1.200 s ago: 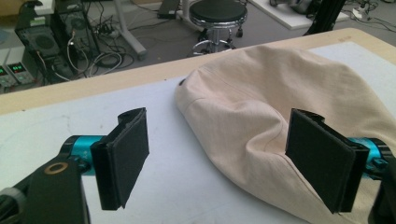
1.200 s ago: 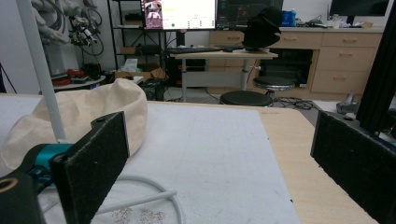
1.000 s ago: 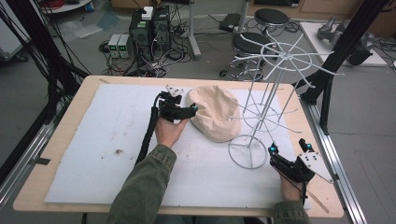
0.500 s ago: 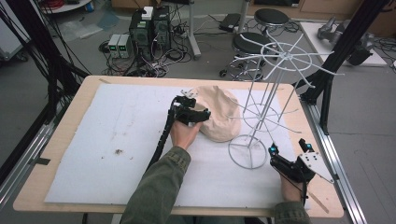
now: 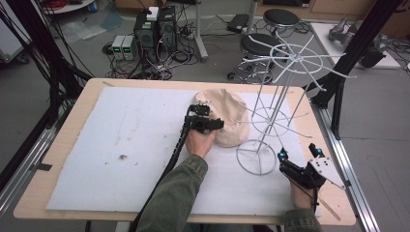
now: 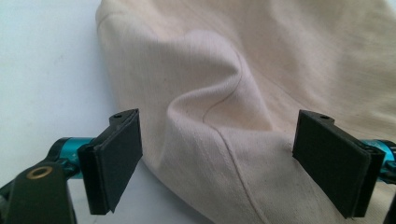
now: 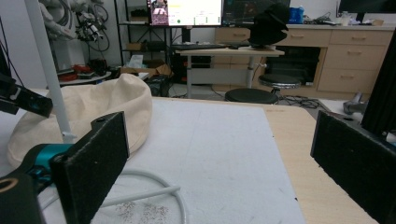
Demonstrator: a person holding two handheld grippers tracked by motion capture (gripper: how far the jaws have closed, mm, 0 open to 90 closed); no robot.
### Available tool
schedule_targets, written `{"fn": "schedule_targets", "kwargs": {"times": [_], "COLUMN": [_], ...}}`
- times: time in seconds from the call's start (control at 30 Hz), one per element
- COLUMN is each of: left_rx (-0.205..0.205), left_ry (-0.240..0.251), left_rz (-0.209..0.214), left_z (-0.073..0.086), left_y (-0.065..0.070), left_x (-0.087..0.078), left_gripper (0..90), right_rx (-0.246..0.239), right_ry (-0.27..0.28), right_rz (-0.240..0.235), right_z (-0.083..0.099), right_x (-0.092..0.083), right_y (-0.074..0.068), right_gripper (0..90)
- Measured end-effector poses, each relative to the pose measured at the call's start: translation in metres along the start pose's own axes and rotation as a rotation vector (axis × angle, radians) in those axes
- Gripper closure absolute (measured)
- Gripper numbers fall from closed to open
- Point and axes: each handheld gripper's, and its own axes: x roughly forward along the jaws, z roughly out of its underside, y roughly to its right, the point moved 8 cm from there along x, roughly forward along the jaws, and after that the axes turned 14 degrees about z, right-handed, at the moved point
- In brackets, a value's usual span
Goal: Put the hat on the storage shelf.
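A plain cream hat point(image 5: 226, 116) lies on a white mat point(image 5: 121, 135) beside a white wire stand point(image 5: 270, 116).

We've got a cream-coloured cloth hat point(image 5: 226, 115) lying on the white foam mat, a bit right of the middle of the table and just left of the wire stand's round base. It's soft and slumped, more of a rounded mound than a proper hat shape. In the left gripper view the fabric point(image 6: 261, 88) has a fine woven rib, a couple of stitched seam lines and a raised fold running down toward the near edge. From the right gripper view it point(image 7: 93, 112) sits dome-up, edge flat on the mat.
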Motion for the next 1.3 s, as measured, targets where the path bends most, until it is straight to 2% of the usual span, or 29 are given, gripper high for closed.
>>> {"fn": "schedule_targets", "kwargs": {"times": [0.1,0.27,0.37,0.5,0.53,0.7,0.83,0.9,0.97,1.13,1.3], "left_rx": [-0.055,-0.086,-0.139,-0.190,-0.195,-0.166,-0.158,-0.162,-0.168,-0.208,-0.171], "left_ry": [-0.017,-0.031,-0.040,-0.051,-0.050,-0.045,-0.040,-0.037,-0.041,-0.046,-0.052], "left_rz": [0.001,-0.013,-0.018,-0.014,-0.017,-0.064,-0.059,-0.071,-0.083,-0.039,0.000], "left_z": [0.004,0.007,0.010,0.012,0.013,0.014,0.013,0.013,0.013,0.010,0.008], "left_y": [-0.001,-0.001,-0.002,-0.004,-0.004,-0.001,0.005,0.005,0.004,0.002,0.000], "left_x": [0.004,0.008,0.014,0.018,0.019,0.021,0.022,0.022,0.021,0.018,0.014], "left_gripper": [15.6,16.5,16.3,16.3,16.1,17.9,32.0,35.5,43.4,61.6,79.4], "right_rx": [0.004,-0.002,-0.001,-0.001,0.003,-0.004,-0.004,-0.004,-0.001,0.004,0.003], "right_ry": [0.002,0.004,0.001,0.002,0.004,0.003,0.005,0.006,0.002,0.006,0.008], "right_rz": [0.004,0.008,0.006,0.003,0.005,0.006,0.005,0.004,0.005,-0.001,0.004], "right_z": [0.000,0.000,0.000,-0.001,-0.001,-0.001,-0.001,-0.001,-0.001,-0.002,-0.002], "right_x": [0.000,0.000,0.000,0.000,0.001,0.002,0.002,0.001,0.002,0.001,0.001], "right_y": [0.000,0.000,-0.001,-0.001,-0.001,-0.001,-0.002,-0.002,-0.002,-0.002,0.000], "right_gripper": [3.3,3.3,3.3,3.3,3.3,3.3,3.3,3.3,3.3,3.3,3.3]}}
